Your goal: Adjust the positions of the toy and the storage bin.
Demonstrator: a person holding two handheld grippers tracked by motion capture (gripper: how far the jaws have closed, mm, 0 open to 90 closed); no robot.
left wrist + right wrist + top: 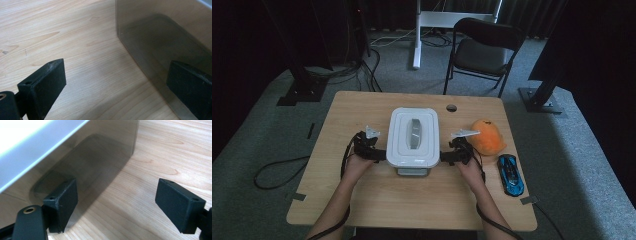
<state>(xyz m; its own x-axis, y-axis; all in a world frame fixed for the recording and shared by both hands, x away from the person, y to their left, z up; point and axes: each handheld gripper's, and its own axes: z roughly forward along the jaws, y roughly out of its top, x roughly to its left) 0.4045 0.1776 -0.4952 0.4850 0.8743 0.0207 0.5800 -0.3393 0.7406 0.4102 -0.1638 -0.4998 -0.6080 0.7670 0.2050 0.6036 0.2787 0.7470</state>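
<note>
A white lidded storage box with a grey handle sits in the middle of the wooden table. My left gripper is at the box's near left corner, open, one jaw on each side of the translucent wall. My right gripper is at the near right corner, open too, with the box wall and white lid edge by its left jaw. Nothing is clamped between either pair of jaws.
An orange plush toy lies right of the box, close to my right hand. A blue toy car lies near the table's right edge. A black folding chair stands beyond the table, and cables trail on the floor.
</note>
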